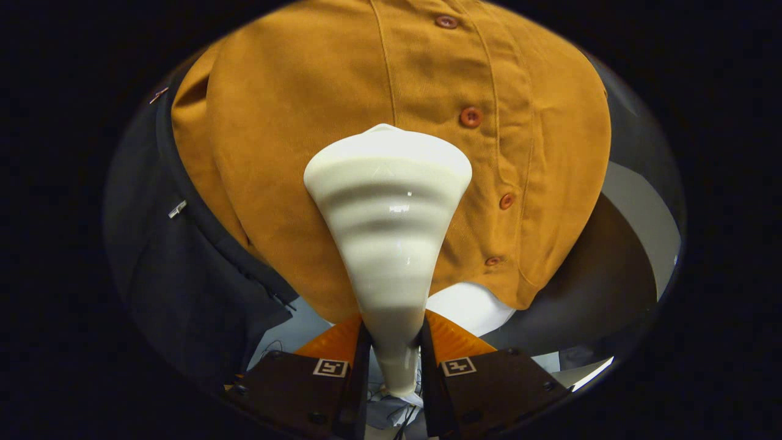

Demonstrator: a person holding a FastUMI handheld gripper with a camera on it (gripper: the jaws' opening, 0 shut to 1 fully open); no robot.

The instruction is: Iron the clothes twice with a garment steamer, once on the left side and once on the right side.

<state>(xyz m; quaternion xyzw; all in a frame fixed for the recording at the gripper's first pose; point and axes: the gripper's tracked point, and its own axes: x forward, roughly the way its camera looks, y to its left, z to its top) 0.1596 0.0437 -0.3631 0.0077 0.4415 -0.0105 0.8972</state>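
One pass is in hand: your tongs (391, 360) clench the garment steamer (387, 201), its head against the shirt (293, 122) left of the buttons (470, 117); next, stroke steadily along the cloth.

The camera rides on the gripper (391, 357), looking forward along its fingers, very near the mustard-orange buttoned fabric shirt (293, 122) that fills most of its sight.

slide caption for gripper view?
Hand-held gripper clamps the cream steamer head against the mustard shirt.
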